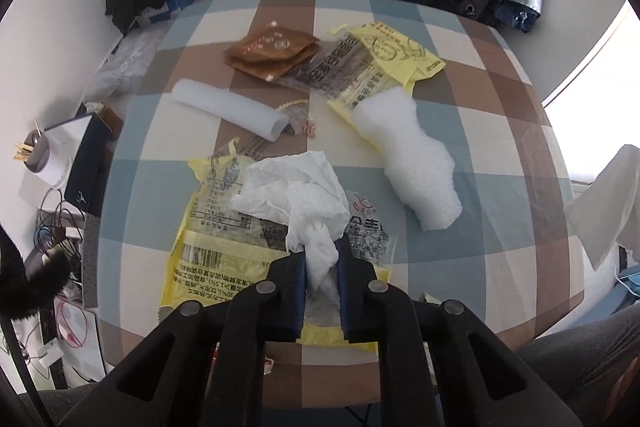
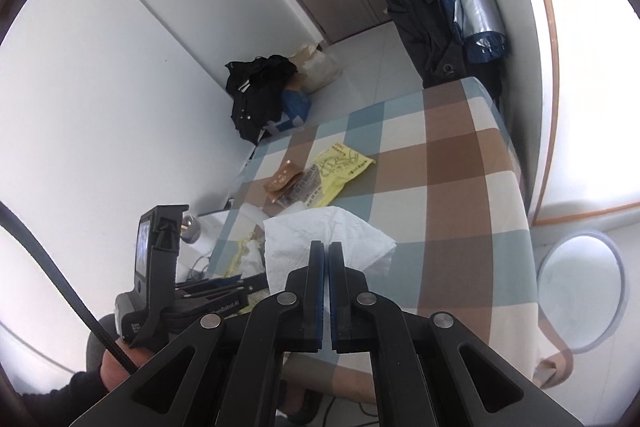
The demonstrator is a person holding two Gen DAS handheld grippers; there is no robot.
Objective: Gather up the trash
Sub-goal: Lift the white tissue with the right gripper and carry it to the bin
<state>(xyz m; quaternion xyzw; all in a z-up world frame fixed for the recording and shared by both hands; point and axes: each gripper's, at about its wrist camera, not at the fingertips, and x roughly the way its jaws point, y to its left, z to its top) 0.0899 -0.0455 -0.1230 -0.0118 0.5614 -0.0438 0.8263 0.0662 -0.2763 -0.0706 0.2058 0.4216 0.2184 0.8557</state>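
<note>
Left claw is clamping a crumpled white tissue, pinched by its twisted tail between the blue pads; the bulk is fanning out toward the far side, hanging just over the near yellow wrapper. Tissue's long axis is running near-to-far, in line with the fingers, loose end pointing far.

Right claw is pinching a flat white napkin, jaws nearly together with only the thin sheet between them. It is sitting above the near right part of the tabletop, napkin spreading out to the left and far of the fingers. The same napkin is showing at the right edge of the left wrist view.

Progress: early, I'd judge. Two pieces are in hand, nothing visibly binned yet. A round white bin is sitting on the floor just right of the tabletop; can't tell what's in it.

Still lying on the tabletop:
- near yellow wrapper, under the tissue
- foam roll, centre-left, long axis running from far left to near right
- lumpy foam piece, right, long axis running far-left to near-right
- far yellow wrapper with clear printed film
- brown sachets, far centre
- small clear scrap beside the roll's end
</note>
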